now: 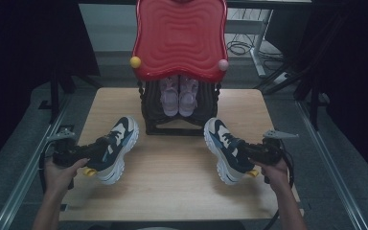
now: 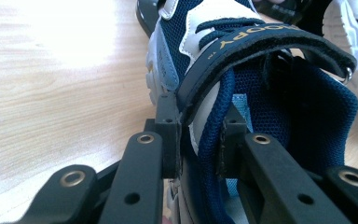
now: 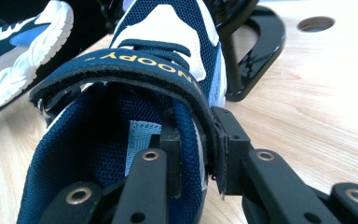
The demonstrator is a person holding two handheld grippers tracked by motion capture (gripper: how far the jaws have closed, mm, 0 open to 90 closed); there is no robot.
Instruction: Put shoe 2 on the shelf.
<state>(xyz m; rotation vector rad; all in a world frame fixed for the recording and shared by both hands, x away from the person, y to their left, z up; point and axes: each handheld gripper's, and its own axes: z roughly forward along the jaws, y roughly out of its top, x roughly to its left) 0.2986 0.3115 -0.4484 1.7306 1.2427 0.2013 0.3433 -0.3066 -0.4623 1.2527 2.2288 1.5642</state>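
Left to right: your left gripper (image 1: 92, 154) clamps the collar of the left sneaker (image 1: 116, 146) on the surface (image 1: 172, 177); the black rack (image 1: 179, 122) holds pink shoes (image 1: 178, 96), their heels hidden under the red lid (image 1: 179, 38); your right gripper (image 1: 245, 155) clamps the right sneaker (image 1: 225, 148) likewise.

Both forearms enter from bottom edge, angled slightly inward. Left hand (image 1: 60, 171) wraps rear of left gripper (image 1: 95, 149), gripper lying roughly level, pointing right and forward; jaws clamped on collar of left sneaker (image 1: 117, 146). Right hand (image 1: 274, 171) holds right gripper (image 1: 243, 152) level, pointing left; jaws pinched on collar of right sneaker (image 1: 225, 148).
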